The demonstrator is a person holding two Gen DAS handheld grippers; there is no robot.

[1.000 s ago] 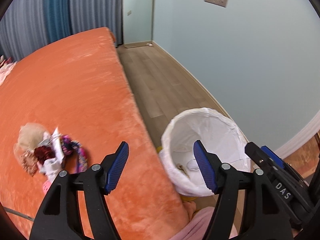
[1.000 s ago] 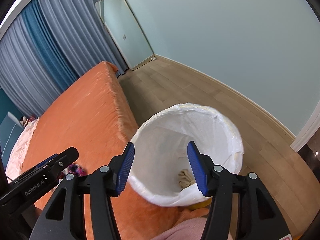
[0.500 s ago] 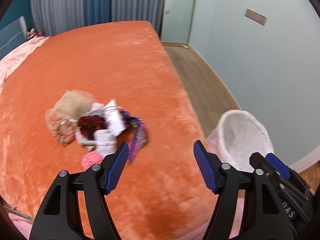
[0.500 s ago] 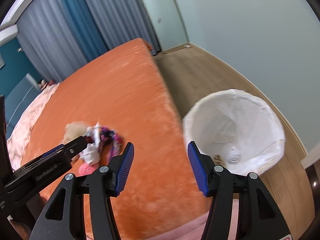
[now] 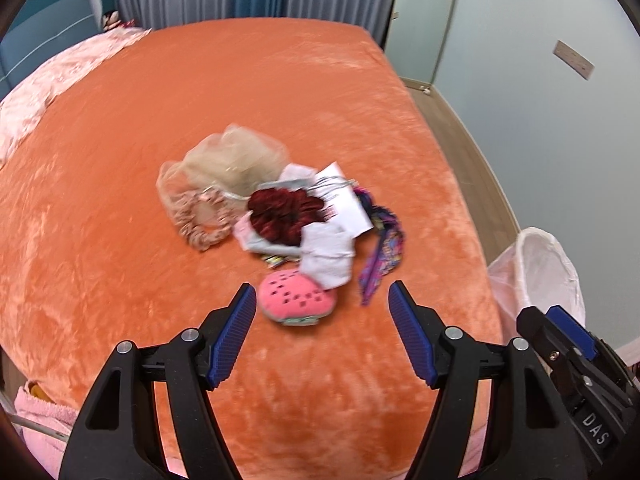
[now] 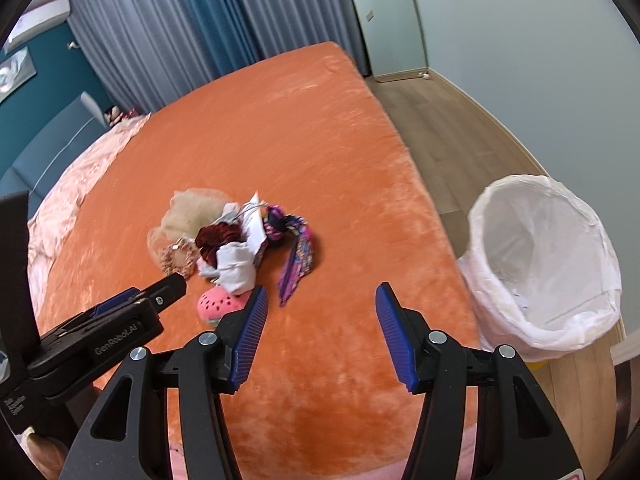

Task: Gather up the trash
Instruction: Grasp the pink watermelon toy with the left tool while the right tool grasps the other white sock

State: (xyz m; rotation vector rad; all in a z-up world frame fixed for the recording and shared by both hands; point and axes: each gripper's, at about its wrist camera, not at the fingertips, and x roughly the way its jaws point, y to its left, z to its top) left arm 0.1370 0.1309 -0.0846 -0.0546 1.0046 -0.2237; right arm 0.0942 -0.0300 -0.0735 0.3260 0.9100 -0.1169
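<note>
A heap of small items lies on the orange bed (image 5: pixel 280 80): a beige mesh piece (image 5: pixel 232 156), a dark red scrunchie (image 5: pixel 284 212), crumpled white tissue (image 5: pixel 328 256), white paper (image 5: pixel 344 200), a purple patterned strip (image 5: pixel 380 252) and a pink watermelon-shaped toy (image 5: pixel 296 300). My left gripper (image 5: pixel 320 336) is open and empty, just short of the pink toy. My right gripper (image 6: pixel 318 336) is open and empty over the bed's near part, right of the heap (image 6: pixel 232 240). A white-lined trash bin (image 6: pixel 548 256) stands on the floor beside the bed, also in the left wrist view (image 5: pixel 536 264).
A pale pink quilt (image 5: pixel 60 76) covers the bed's far left. Wood floor (image 6: pixel 448 112) runs between the bed and the light blue wall. Grey and blue curtains (image 6: pixel 192 28) hang behind the bed. The left gripper's body (image 6: pixel 100 332) shows at the right view's lower left.
Both grippers have swung left from over the trash bin to face the heap on the bed. The bin has shifted to the right edge of both views. Both stay open and empty.
</note>
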